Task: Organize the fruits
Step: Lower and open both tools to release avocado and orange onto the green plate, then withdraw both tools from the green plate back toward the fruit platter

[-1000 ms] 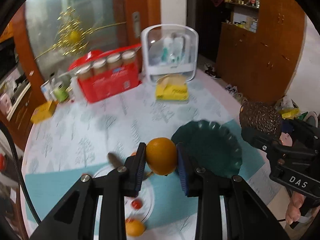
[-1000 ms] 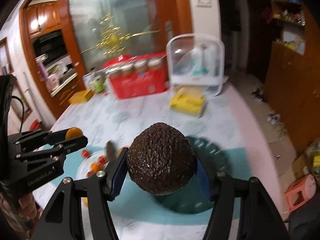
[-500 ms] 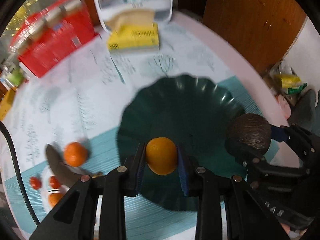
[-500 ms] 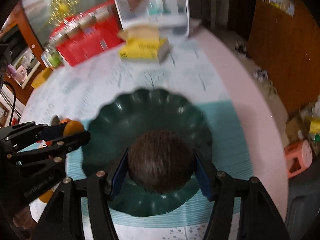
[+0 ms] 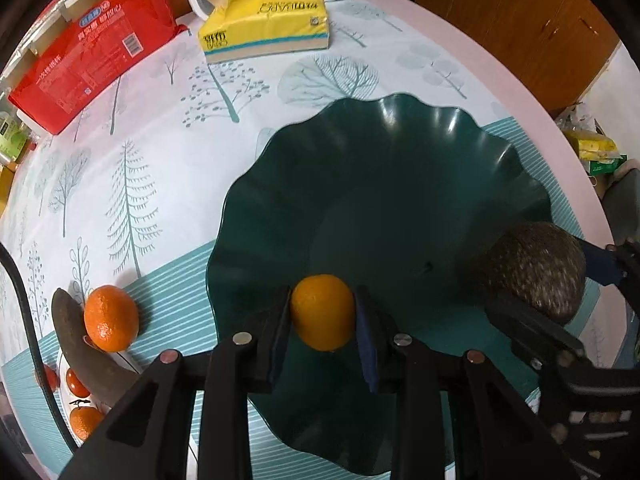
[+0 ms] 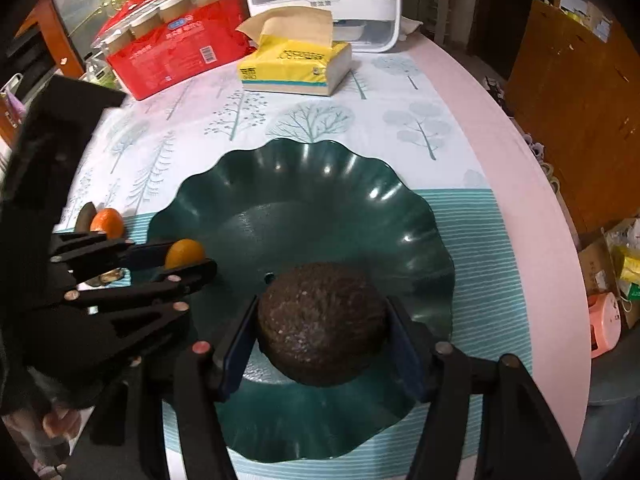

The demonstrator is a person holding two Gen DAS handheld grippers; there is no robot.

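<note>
Fruit at the far left sits on a small white plate: cherry tomatoes, a dark banana and a loose tangerine leaning on it, well apart from the green bowl by a strip of bare teal-striped tablecloth; the left gripper reaches in over the bowl's near-left scalloped rim, its fingers clamped on a small orange held above the bowl floor; the bowl's middle and far side lie open; the right gripper comes in low over the near rim, jaws pressed on either side of a dark, rough avocado inside the bowl, whether touching the floor cannot be told; beyond the far rim a yellow tissue pack and red package stand well apart, and the pink table edge curves close on the right.
</note>
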